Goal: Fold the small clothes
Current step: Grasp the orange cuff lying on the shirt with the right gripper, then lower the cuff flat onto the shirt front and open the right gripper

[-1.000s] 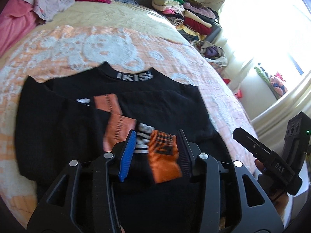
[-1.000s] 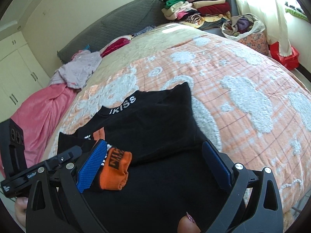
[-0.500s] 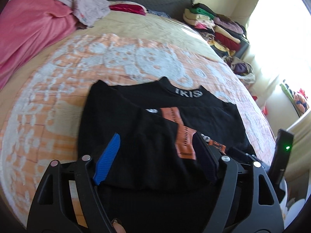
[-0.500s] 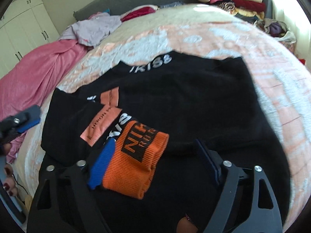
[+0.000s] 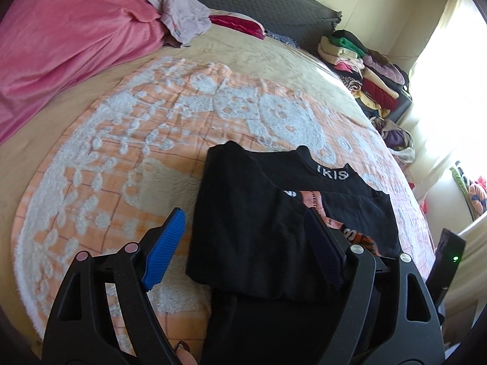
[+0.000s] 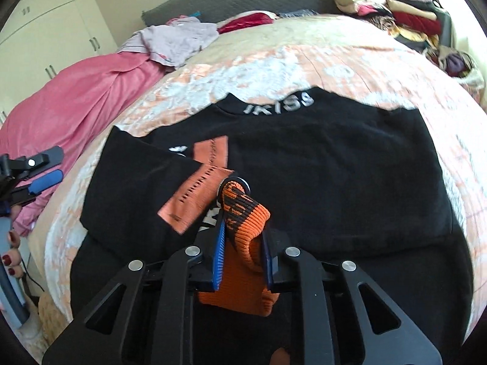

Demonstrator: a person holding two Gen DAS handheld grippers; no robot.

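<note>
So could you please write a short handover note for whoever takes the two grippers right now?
Right gripper: jaws closing on the orange ribbed cuff, which sits between the pads.
Left gripper: open, holding nothing, over the left edge of the black sweater.
The sweater lies collar-up on the orange and white blanket.
Done: left sleeve folded across the chest.
Left: place the cuffed sleeve, fold in the right side, then fold bottom to collar.

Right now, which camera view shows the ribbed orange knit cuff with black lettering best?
The right wrist view: the ribbed orange knit cuff fills the centre, bunched between the closing right gripper. In the left wrist view only an orange sliver shows beside the open left gripper's far finger.
</note>
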